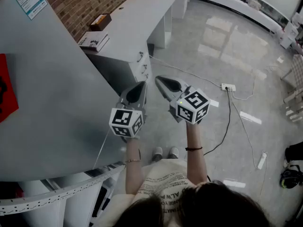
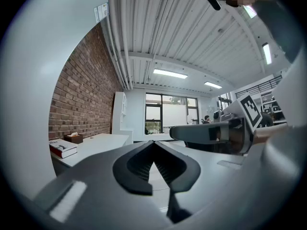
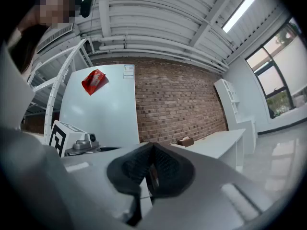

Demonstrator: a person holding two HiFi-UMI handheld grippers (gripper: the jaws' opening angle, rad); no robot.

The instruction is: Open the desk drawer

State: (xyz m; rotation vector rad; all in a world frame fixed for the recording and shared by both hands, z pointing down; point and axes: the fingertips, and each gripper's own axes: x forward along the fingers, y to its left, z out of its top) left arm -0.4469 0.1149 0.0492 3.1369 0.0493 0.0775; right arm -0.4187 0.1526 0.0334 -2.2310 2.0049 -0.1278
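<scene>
The white desk (image 1: 137, 13) stands ahead along the brick wall. Its drawer unit (image 1: 140, 66) with small dark handles faces the floor side, and the drawers look closed. My left gripper (image 1: 141, 86) and right gripper (image 1: 158, 80) hang side by side in the air, well short of the drawers, both shut with nothing between the jaws. In the left gripper view the shut left gripper (image 2: 153, 142) points past the desk (image 2: 98, 145), and the right gripper (image 2: 211, 133) crosses at the right. In the right gripper view the right gripper (image 3: 152, 145) is shut; the desk (image 3: 223, 143) lies beyond.
A book (image 1: 94, 41) and a brown tissue box (image 1: 100, 21) lie on the desk. A large grey panel (image 1: 52, 93) with a red tag (image 1: 6, 90) fills the left. A power strip (image 1: 228, 87) and cables lie on the floor to the right.
</scene>
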